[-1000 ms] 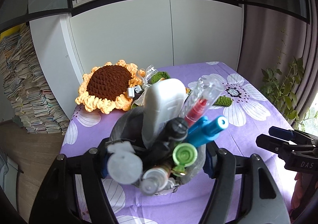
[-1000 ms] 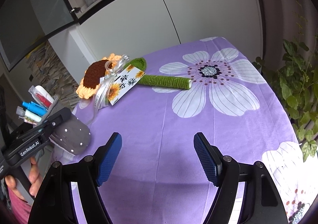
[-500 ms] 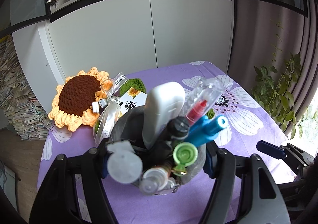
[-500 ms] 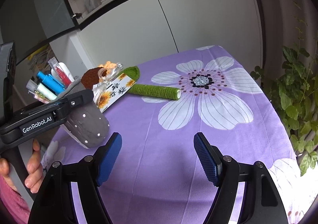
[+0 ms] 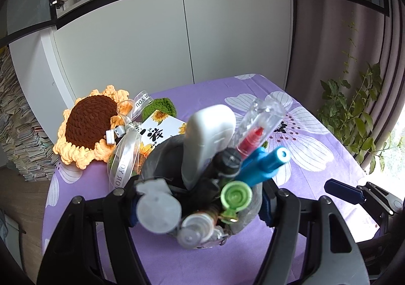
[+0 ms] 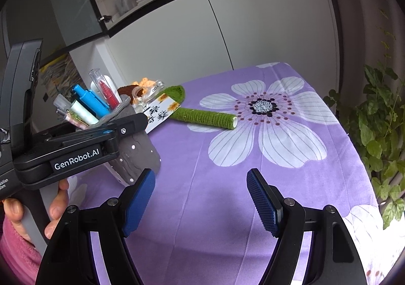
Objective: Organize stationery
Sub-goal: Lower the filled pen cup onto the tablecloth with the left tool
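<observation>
Left hand-held gripper [image 5: 200, 201]: closed on the grey dotted pen holder [image 6: 136, 156], held tilted just above the worktop [image 6: 227, 158] near its left edge.
Right hand-held gripper [image 6: 200, 199]: jaws wide, nothing between them, over the near edge.
Contents: blue marker [image 5: 263, 166], red pen in a clear tube [image 5: 255, 128], white correction-tape case [image 5: 207, 133], green-capped pen [image 5: 235, 195].
Risk: the tilt may let the crowded pens slide out; the rounded holder could slip between the pads.
Writing: "GenRobot.AI" on the left gripper's body; "FOR YOU" on the ribbon [image 5: 126, 156] of the crocheted sunflower [image 5: 87, 124].
</observation>
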`<state>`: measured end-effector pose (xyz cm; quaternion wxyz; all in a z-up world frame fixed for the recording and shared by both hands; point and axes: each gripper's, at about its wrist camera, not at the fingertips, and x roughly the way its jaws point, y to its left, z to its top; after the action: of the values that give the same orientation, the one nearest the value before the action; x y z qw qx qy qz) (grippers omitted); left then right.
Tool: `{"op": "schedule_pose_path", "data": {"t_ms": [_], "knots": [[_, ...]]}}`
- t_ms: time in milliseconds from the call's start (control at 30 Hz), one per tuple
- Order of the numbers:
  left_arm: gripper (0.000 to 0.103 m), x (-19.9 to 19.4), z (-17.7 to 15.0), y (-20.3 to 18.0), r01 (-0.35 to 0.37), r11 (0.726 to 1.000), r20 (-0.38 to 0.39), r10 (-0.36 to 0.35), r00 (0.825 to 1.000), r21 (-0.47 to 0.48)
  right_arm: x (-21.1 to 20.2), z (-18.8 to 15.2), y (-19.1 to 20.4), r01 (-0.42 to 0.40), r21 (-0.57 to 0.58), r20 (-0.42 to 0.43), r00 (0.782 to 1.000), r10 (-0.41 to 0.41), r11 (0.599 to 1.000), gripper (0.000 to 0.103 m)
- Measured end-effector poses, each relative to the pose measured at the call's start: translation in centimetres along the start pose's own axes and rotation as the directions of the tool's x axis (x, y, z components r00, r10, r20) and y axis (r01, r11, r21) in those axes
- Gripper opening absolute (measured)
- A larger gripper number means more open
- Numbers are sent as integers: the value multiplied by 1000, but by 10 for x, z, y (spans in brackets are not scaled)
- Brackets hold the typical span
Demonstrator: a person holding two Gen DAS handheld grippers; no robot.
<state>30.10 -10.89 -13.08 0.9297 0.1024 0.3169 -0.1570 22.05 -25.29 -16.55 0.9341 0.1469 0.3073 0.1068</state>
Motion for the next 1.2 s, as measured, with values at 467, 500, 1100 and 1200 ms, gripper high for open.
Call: {"op": "schedule_pose_path", "data": {"t_ms": [467, 500, 1100, 1200], "knots": [[73, 7, -3, -6, 14, 1000, -18, -14, 1000, 12, 5, -1, 1, -15, 6, -24, 1000, 15, 1000, 76], [76, 5, -3, -6, 5, 1000, -11, -5, 1000, 17, 5, -1, 1, -16, 4, -23, 1000, 16, 1000, 76], [87, -11, -14, 1, -10, 1000, -8, 10, 1000, 22, 9, -2, 0, -23, 16, -45, 999, 24, 1000, 76], [87, -20, -18, 7, -12, 1000, -8, 12, 1000, 12, 9, -2, 0, -23, 17, -45, 999, 24, 1000, 76]]}}
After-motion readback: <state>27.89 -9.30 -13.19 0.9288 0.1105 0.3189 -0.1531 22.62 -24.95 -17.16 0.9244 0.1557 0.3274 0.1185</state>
